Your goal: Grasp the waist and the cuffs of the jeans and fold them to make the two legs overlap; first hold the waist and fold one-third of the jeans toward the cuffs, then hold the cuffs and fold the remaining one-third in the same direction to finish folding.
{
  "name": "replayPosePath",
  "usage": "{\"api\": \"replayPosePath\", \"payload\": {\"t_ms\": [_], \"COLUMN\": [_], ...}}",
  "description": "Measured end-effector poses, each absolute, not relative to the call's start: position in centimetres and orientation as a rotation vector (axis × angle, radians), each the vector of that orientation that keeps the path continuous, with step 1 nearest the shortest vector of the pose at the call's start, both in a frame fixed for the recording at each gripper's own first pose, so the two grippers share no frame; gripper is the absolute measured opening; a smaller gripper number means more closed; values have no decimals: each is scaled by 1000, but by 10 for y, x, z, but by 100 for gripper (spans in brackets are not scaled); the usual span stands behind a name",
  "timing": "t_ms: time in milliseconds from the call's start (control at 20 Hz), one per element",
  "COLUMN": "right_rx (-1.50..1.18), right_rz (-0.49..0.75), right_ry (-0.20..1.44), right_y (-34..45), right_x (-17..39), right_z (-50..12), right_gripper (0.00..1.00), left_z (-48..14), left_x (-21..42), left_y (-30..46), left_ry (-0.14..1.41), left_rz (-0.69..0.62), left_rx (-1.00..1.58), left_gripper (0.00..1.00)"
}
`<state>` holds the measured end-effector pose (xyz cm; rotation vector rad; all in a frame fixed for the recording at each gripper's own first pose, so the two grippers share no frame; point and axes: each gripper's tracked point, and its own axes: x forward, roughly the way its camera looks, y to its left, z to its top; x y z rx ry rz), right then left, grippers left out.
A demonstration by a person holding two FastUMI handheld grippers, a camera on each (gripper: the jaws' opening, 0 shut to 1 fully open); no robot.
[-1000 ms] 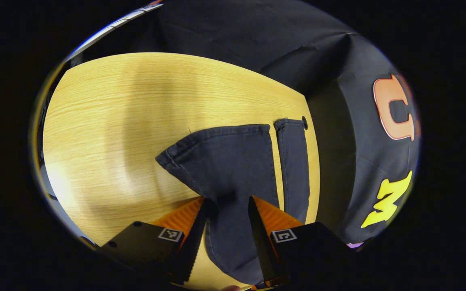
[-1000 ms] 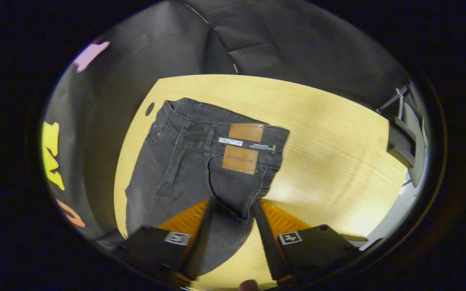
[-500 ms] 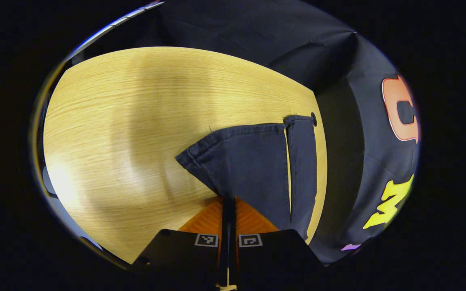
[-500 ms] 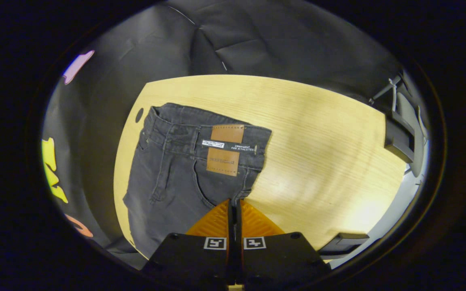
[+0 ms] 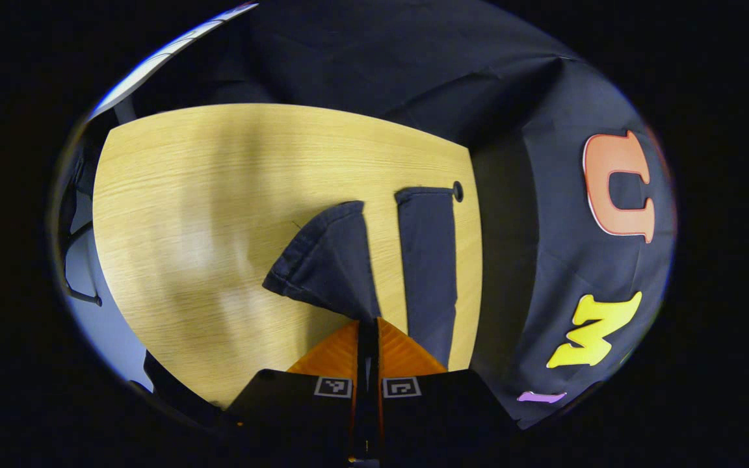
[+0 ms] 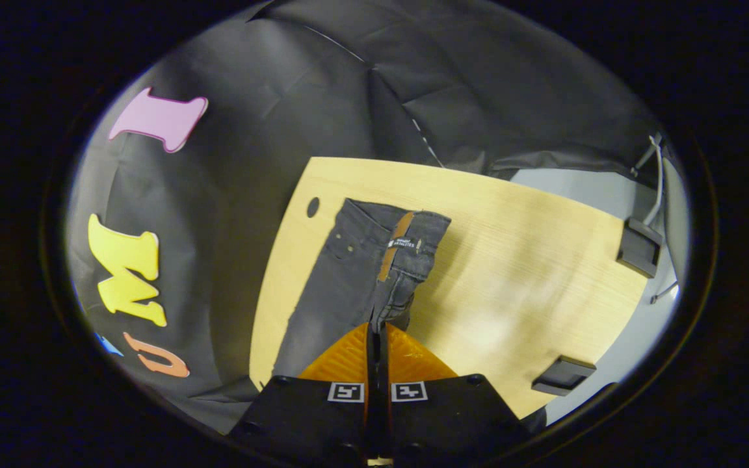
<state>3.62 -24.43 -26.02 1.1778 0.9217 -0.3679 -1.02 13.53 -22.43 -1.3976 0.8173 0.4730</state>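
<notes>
Dark jeans lie on a light wooden table point(image 5: 186, 195). In the left gripper view, my left gripper point(image 5: 367, 323) is shut on the near trouser leg point(image 5: 329, 266), whose cuff end is lifted and bunched; the other leg point(image 5: 428, 260) lies flat beside it. In the right gripper view, my right gripper point(image 6: 378, 327) is shut on the waist end of the jeans point(image 6: 361, 273). That side is raised and turned on edge, with the brown waist patch point(image 6: 395, 244) seen nearly side-on.
The table point(image 6: 517, 273) has a small round hole near one corner point(image 5: 458, 191) point(image 6: 313, 207). Black cloth walls stand close behind. Dark brackets point(image 6: 638, 244) point(image 6: 563, 376) sit at the table's far edge, with pale floor beyond.
Both grippers went from open around the fabric to shut on it. They have since lifted: the near leg and the waist side rise off the table and turn over toward the other half.
</notes>
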Motion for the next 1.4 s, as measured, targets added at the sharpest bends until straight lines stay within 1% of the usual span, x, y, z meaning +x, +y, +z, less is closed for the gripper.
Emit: {"api": "replayPosePath", "payload": {"t_ms": [50, 200, 450, 650, 850, 1050, 1250, 1350, 1400], "right_rx": [1175, 1128, 1040, 1029, 1098, 1089, 1052, 1036, 1037], "right_rz": [-348, -296, -246, -233, -223, -244, -262, -284, -289], "right_ry": [913, 917, 930, 940, 940, 962, 1006, 1027, 1028], "right_y": [-244, -241, -235, -231, -228, -225, -225, -226, -223], "right_x": [47, 84, 159, 207, 244, 262, 271, 273, 273], "right_z": [-254, -241, -246, -265, -299, -338, -368, -379, -382], "right_gripper": [1, 0, 0, 1, 1, 0, 1, 1, 1], "left_z": [-217, -206, -208, -233, -275, -315, -326, -332, -330], "left_x": [1, 46, 132, 195, 248, 271, 277, 276, 275], "left_y": [140, 145, 149, 148, 147, 141, 139, 141, 142], "left_ry": [817, 845, 889, 923, 962, 1021, 1047, 1058, 1050], "left_rz": [463, 415, 349, 317, 316, 326, 328, 341, 341], "left_rx": [-1394, -1379, -1334, -1289, -1282, -1223, -1205, -1204, -1208], "left_gripper": [4, 4, 3, 3, 3, 4, 3, 5, 17]}}
